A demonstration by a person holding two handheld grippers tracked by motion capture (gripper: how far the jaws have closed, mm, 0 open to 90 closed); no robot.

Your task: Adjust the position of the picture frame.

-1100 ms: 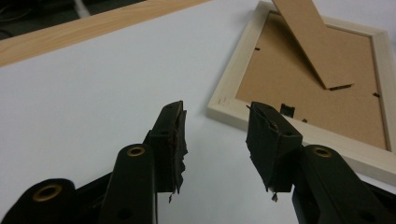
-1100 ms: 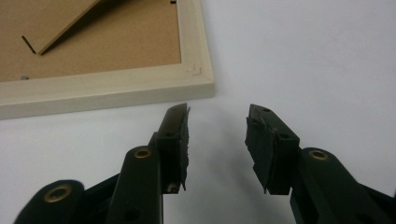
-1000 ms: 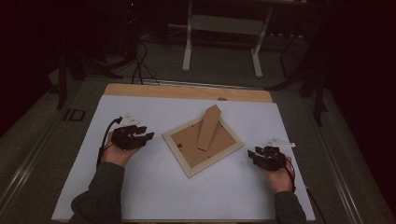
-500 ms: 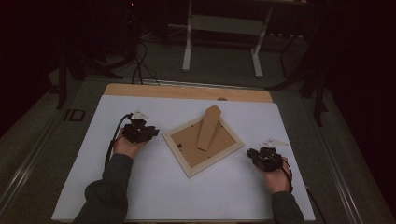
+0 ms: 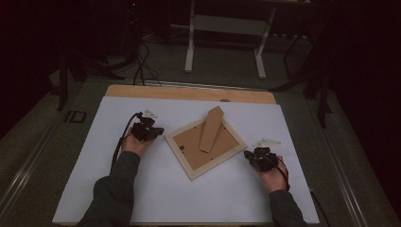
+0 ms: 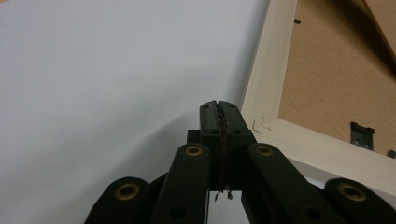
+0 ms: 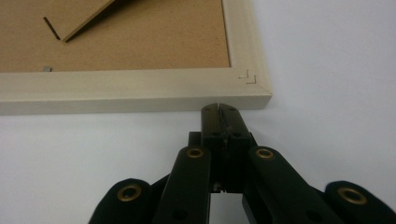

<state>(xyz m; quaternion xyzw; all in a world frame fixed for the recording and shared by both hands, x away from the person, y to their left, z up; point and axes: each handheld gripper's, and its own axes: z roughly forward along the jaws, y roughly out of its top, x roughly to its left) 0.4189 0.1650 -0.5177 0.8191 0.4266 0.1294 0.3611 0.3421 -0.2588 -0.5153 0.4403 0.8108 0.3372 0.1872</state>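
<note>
Picture frame (image 5: 206,147): pale unfinished-looking wood rails, smooth and matt, with small metal staples at the mitred corners. Backing board (image 7: 140,44) and easel stand (image 5: 211,128): brown fibreboard, matt, finely grained. Worktop (image 5: 179,203): white sheet covering, smooth, matt; bare wood strip at the far edge. Left claw (image 6: 219,109) and right claw (image 7: 219,111): black matt plastic links with brass-coloured rivets.

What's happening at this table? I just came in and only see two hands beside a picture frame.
A person works on a picture frame lying face down on a white sheet, its stand propped up. The left gripper sits at the frame's left corner, the right gripper by its right corner. Both grippers' jaws have just been closing and are now shut with nothing between them.
</note>
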